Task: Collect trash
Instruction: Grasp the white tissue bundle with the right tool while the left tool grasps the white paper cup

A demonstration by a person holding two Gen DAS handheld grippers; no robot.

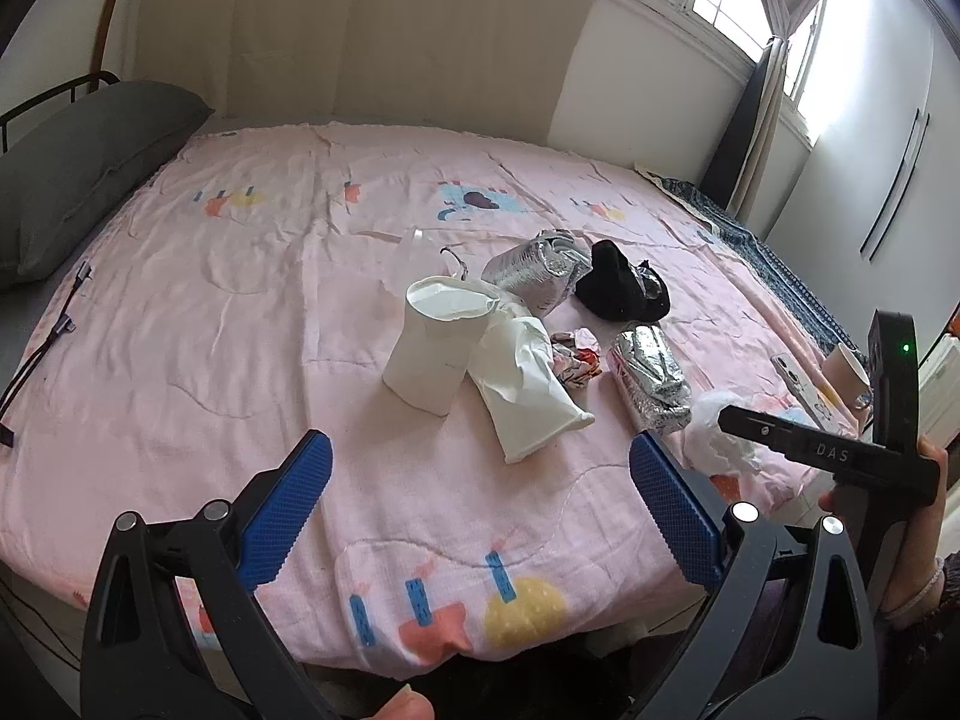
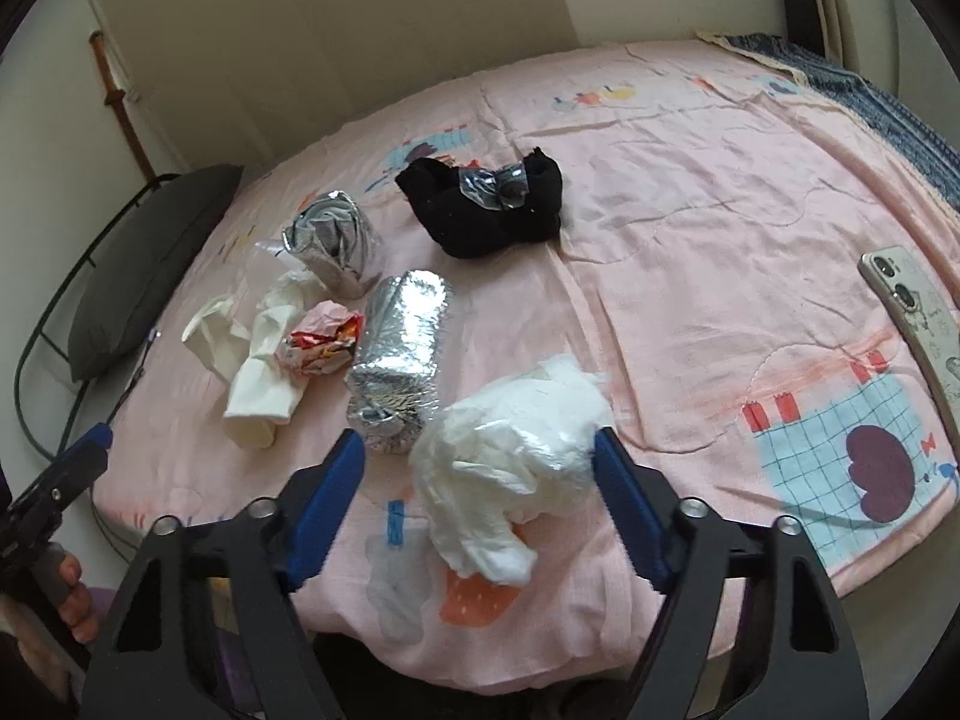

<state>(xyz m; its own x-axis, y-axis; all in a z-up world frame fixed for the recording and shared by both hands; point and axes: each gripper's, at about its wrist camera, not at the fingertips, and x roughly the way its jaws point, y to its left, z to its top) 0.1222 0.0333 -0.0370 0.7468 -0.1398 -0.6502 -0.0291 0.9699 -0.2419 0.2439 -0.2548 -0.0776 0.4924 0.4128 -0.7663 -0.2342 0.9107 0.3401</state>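
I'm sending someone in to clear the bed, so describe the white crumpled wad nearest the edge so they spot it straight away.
On the pink quilt, look near the front edge, just right of the closer foil bundle. The white wad lies between the right gripper's fingers. Unlike the shiny foil and stiff paper cups, it is soft, puffy and pure white.

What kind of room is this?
Most likely a bedroom: a bed under a pink quilt, a grey pillow by the metal headboard, and a curtained window.
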